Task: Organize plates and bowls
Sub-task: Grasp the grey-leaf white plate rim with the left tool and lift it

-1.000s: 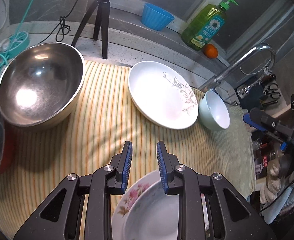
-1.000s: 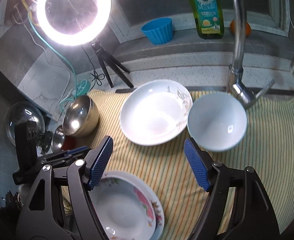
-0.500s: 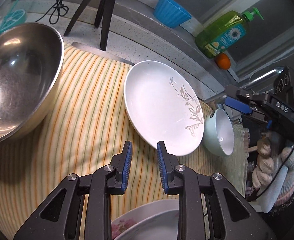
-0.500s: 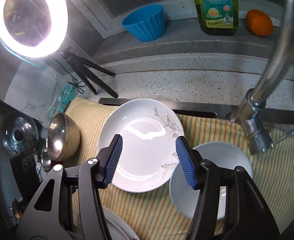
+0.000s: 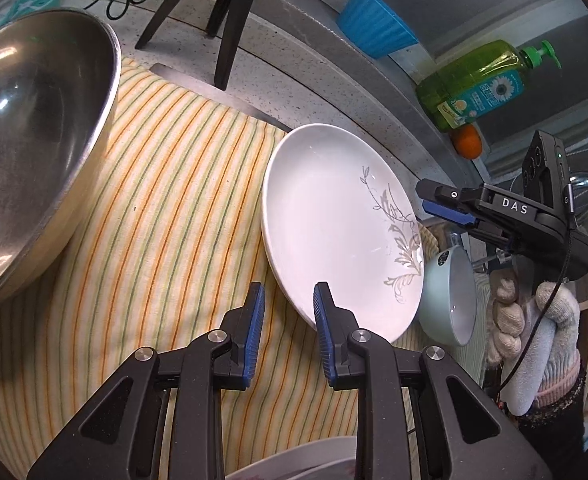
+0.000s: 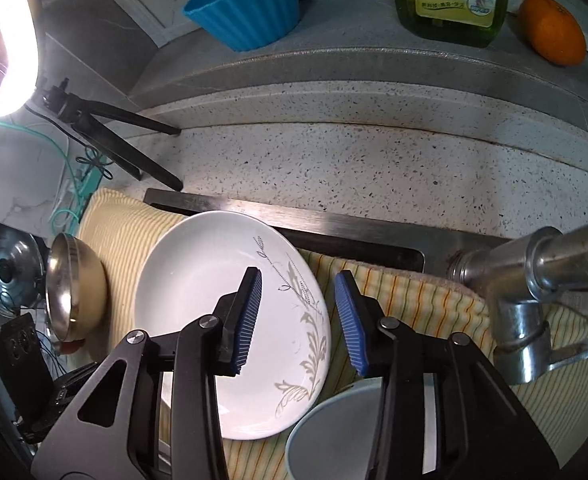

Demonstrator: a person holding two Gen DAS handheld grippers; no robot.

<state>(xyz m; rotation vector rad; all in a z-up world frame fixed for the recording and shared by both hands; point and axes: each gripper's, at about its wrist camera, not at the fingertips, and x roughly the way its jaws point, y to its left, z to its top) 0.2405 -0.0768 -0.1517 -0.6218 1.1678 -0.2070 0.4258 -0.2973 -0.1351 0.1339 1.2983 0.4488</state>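
A white plate with a grey leaf pattern (image 5: 333, 224) (image 6: 214, 292) lies on the striped cloth (image 5: 154, 220). My left gripper (image 5: 288, 320) hovers at its near rim, jaws a narrow gap apart, the rim just by the right finger and no pad pressing on it. My right gripper (image 6: 299, 312) (image 5: 449, 208) hangs over the plate's opposite rim, which lies between the closing jaws, untouched. A pale green bowl (image 5: 449, 292) (image 6: 333, 432) sits against the plate. A big steel bowl (image 5: 34, 140) (image 6: 74, 292) stands on the cloth's other end.
A floral plate's rim (image 5: 294, 464) shows under my left gripper. On the ledge behind are a blue cup (image 6: 246, 4), a green soap bottle (image 6: 453, 0) and an orange (image 6: 553, 28). A tap (image 6: 533, 280) rises beside the bowl. A tripod (image 5: 230, 20) stands behind the cloth.
Both grippers have come forward and down onto the white plate. The right jaws have narrowed a lot around its rim. The floral plate has slipped nearly out of both views.
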